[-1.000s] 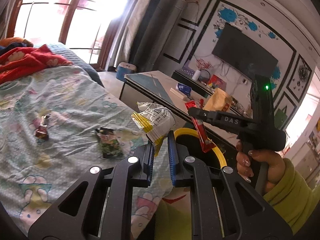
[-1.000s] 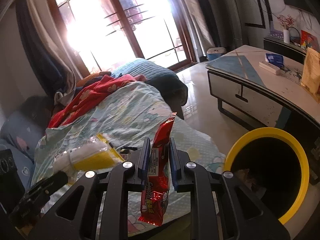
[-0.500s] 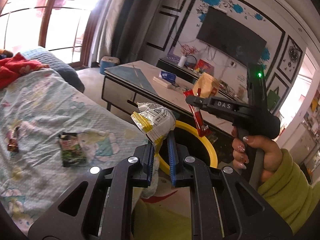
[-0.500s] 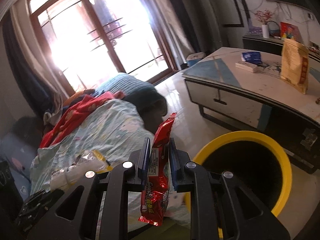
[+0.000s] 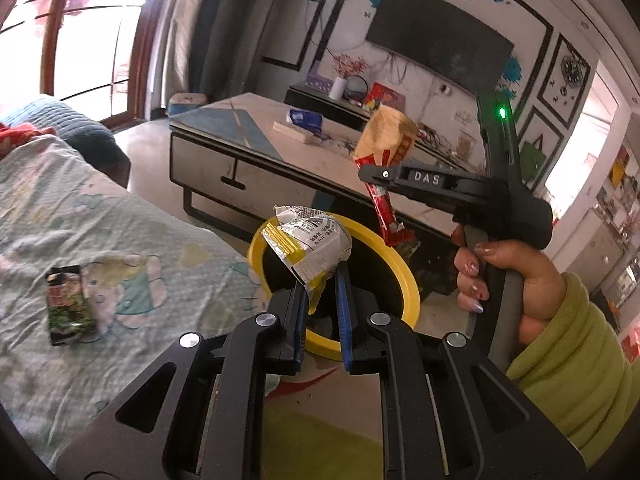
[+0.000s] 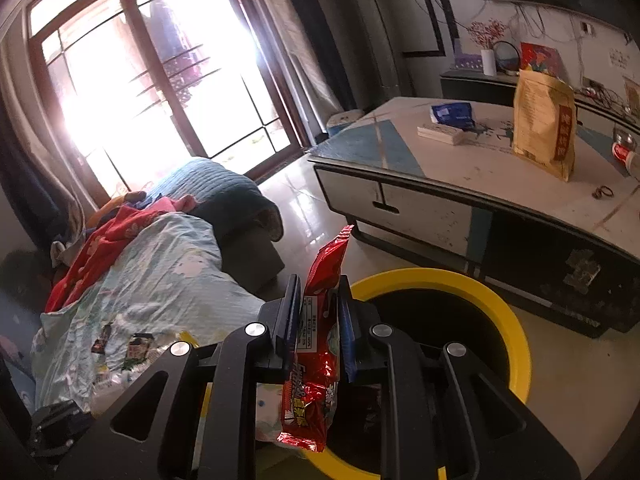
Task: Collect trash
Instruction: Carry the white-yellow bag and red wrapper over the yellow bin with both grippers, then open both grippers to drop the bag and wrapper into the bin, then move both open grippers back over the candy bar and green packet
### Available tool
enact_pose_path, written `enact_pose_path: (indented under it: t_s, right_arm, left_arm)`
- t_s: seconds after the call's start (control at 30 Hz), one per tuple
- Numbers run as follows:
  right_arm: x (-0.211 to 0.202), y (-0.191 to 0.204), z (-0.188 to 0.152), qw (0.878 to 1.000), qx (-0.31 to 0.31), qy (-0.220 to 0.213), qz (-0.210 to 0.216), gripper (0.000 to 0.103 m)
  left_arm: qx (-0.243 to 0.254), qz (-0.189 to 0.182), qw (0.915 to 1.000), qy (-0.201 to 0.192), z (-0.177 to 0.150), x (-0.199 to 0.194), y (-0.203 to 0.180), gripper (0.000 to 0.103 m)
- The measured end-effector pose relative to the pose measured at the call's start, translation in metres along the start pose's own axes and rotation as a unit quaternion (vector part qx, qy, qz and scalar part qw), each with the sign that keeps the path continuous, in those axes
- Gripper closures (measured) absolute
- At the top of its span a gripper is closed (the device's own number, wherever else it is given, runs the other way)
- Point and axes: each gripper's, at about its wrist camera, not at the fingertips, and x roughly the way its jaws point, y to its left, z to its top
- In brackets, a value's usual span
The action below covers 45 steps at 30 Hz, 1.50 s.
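Note:
My left gripper [image 5: 322,280] is shut on a crumpled white and yellow wrapper [image 5: 310,240], which hangs over the near rim of the yellow-rimmed black trash bin [image 5: 412,284]. In the right wrist view my right gripper [image 6: 318,292] is shut on a red snack wrapper [image 6: 320,320], just left of the bin's yellow rim [image 6: 516,328]. The left wrist view shows that same right gripper [image 5: 370,172] from the side, held by a hand [image 5: 508,276] in a green sleeve, with the red wrapper [image 5: 386,216] dangling above the bin's far rim. A dark green wrapper [image 5: 66,304] lies on the bedspread [image 5: 120,232].
A low coffee table [image 6: 460,200] stands behind the bin, carrying a tan bag [image 6: 544,124], a blue packet [image 6: 454,114] and a flat box. More small wrappers [image 6: 136,346] lie on the bedspread [image 6: 160,272]. A red blanket [image 6: 100,248] and a dark cushion lie farther back, near the windows.
Both grippers have swung from over the bed toward the bin, each keeping its wrapper. The bin now lies under the wrappers, and the bed has slid left in both views.

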Motion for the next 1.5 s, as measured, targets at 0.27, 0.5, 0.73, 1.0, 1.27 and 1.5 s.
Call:
enact_pose_path:
  t_s: [0.27,0.5,0.73,1.0,1.27,1.5]
  right_arm:
    - [0.008,-0.036,0.000,0.999,0.030,0.015,-0.009,0.084]
    - [0.012,-0.059,-0.003,0.998,0.053,0.024,-0.014,0.083]
    - [0.020,-0.078,-0.008,0.996,0.073,0.040,-0.019,0.081]
    - [0.025,-0.095,-0.014,0.994,0.096,0.047,-0.032,0.064]
    - [0.020,-0.088,-0.012,0.994,0.096,0.032,-0.028,0.059]
    - [0.010,-0.057,-0.007,0.998,0.067,0.018,-0.012,0.050]
  left_arm:
    - [0.015,-0.014,0.9993,0.032,-0.004,0.035,-0.014,0.095]
    - [0.019,-0.025,0.9970,0.071,-0.012,0.073,-0.021,0.095]
    - [0.038,-0.028,0.9943,0.096,-0.013,0.101,-0.031,0.093]
    - [0.051,-0.023,0.9935,0.100,-0.015,0.108,-0.035,0.063]
    - [0.059,0.015,0.9972,0.044,-0.010,0.071,-0.028,0.019]
    - [0.022,0.057,0.9981,0.003,-0.008,0.028,-0.002,0.011]
